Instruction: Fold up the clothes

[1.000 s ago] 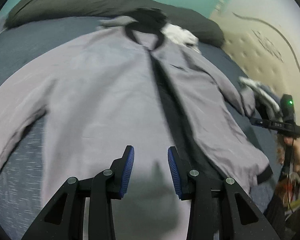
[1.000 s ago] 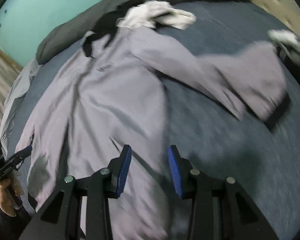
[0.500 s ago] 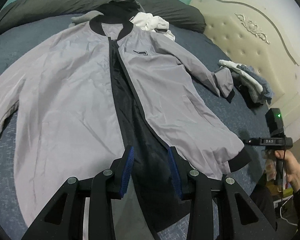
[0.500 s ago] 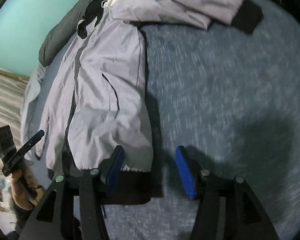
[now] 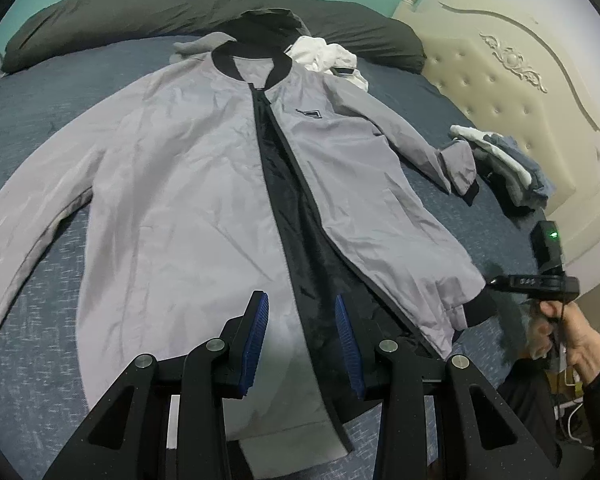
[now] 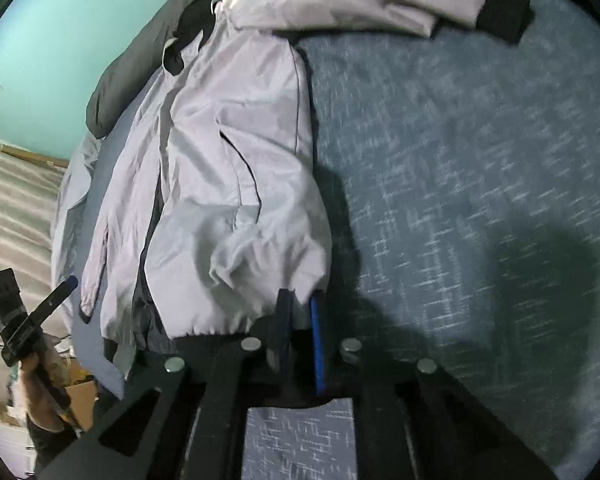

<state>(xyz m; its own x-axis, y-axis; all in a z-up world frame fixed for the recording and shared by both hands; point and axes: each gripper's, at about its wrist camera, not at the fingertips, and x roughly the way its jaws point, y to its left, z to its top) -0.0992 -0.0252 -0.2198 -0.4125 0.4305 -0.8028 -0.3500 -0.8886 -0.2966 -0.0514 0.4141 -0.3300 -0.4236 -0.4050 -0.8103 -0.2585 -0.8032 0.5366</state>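
Between right gripper (image 6: 300,320) fingers, jacket (image 6: 236,184) hem corner hidden.

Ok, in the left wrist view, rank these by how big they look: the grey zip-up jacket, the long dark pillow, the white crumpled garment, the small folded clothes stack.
1. Grey zip-up jacket.
2. Long dark pillow.
3 and 4. White crumpled garment and small folded clothes stack: they look alike in size, and the garment lies farther off, so unranked.

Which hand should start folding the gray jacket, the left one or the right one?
Probably the right. The right gripper is already shut on the jacket at its bottom corner, while the left gripper hovers open above the zipper.
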